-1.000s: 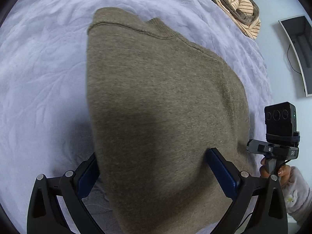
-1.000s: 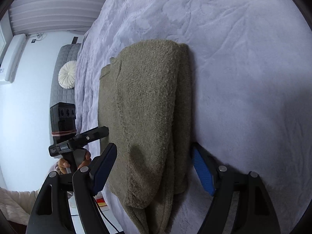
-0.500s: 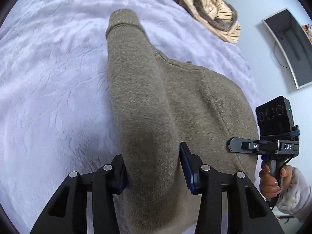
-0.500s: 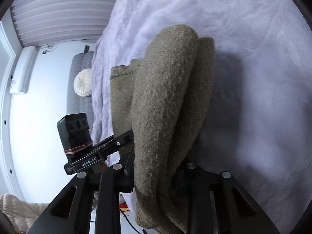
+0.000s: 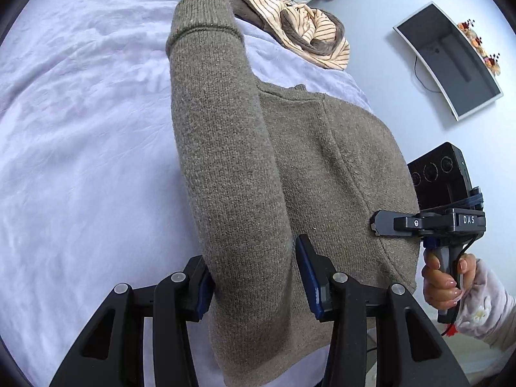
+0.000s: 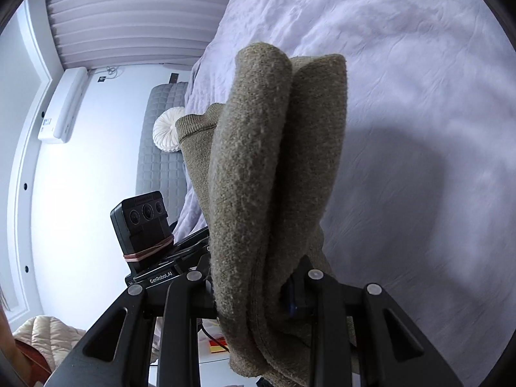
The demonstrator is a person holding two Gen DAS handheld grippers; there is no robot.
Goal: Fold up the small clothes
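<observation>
An olive-brown knit sweater (image 5: 322, 167) lies on the pale lilac bedspread (image 5: 80, 129), lifted at its near edge. My left gripper (image 5: 254, 277) is shut on a thick fold of the sweater, with the sleeve and its cuff (image 5: 200, 22) stretching away from the jaws. My right gripper (image 6: 248, 293) is shut on the sweater's doubled edge (image 6: 274, 161), which bulges up between the fingers. The right gripper also shows in the left wrist view (image 5: 380, 222), at the sweater's right edge.
A heap of other clothes, striped cream (image 5: 309, 35) and dark, lies at the bed's far edge. A curved monitor (image 5: 448, 58) is on the wall to the right. A grey headboard and round white cushion (image 6: 167, 129) are on the right wrist view's left.
Both grippers went from open around the sweater's near edge to shut on it. They then lifted the edge, bunching the fabric into folds.
</observation>
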